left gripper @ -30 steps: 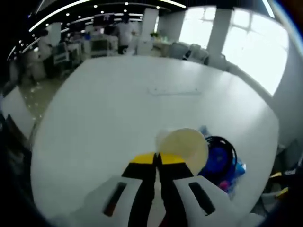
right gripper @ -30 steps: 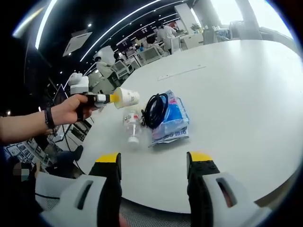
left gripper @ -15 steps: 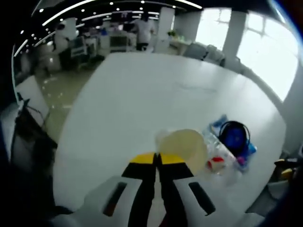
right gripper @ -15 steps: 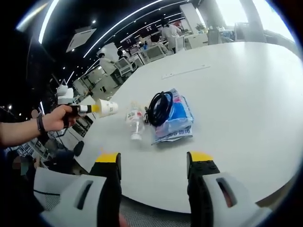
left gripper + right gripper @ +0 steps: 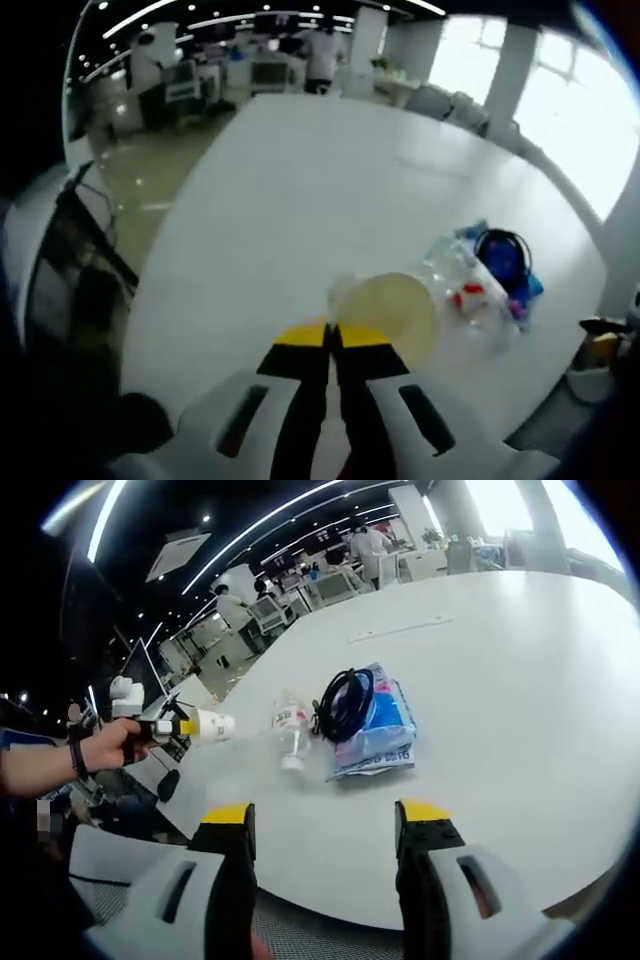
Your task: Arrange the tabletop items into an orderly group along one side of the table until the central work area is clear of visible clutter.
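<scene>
My left gripper (image 5: pixel 332 334) is shut on the rim of a pale paper cup (image 5: pixel 385 312), held above the near edge of the white table (image 5: pixel 300 190). From the right gripper view the same left gripper (image 5: pixel 180 726) holds the cup (image 5: pixel 210 726) out past the table's left edge. A clear plastic bottle (image 5: pixel 290 730) with a red cap lies on its side beside a coiled black cable (image 5: pixel 345 702) resting on a blue packet (image 5: pixel 385 735). My right gripper (image 5: pixel 325 815) stands open, apart from them, near the table's front edge.
The round white table (image 5: pixel 500 680) is bare beyond the packet, with a thin strip (image 5: pixel 395 632) lying farther back. Desks, chairs and people stand in the office behind. A dark floor area and chair lie off the table's left side.
My left gripper has carried the cup further left and away from the bottle and packet, out toward the table's edge. The right gripper stays open in place.
</scene>
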A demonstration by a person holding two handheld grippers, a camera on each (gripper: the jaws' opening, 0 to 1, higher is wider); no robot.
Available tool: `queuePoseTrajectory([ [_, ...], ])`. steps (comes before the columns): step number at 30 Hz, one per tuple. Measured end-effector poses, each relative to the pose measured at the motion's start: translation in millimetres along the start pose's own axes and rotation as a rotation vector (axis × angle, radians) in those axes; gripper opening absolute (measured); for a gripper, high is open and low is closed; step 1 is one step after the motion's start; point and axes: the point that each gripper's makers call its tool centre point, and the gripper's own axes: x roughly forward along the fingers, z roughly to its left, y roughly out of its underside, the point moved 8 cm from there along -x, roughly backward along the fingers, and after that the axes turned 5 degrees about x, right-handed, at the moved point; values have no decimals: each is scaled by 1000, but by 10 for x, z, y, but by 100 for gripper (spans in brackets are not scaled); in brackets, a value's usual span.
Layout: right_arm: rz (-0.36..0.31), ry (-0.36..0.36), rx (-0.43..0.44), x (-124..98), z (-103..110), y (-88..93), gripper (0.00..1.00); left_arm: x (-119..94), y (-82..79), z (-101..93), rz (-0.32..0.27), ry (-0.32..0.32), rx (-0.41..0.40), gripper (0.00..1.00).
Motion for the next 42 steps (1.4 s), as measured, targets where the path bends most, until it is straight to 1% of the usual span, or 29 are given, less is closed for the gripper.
queuePoseTrajectory([
  [10, -7, 8, 6, -9, -13, -6, 56, -5, -25, 6, 3, 4, -1, 0],
  [14, -8, 11, 7, -14, -14, -11, 56, 9, -35, -13, 4, 11, -14, 0],
  [19, -9, 11, 8, -15, -13, -17, 56, 25, -41, -44, 7, 15, -8, 0],
  [37, -12, 11, 15, -22, -17, -19, 56, 62, -19, -51, 27, 14, -25, 0],
  [42, -16, 14, 22, -28, -27, -20, 56, 70, -14, -57, 33, 13, -32, 3],
])
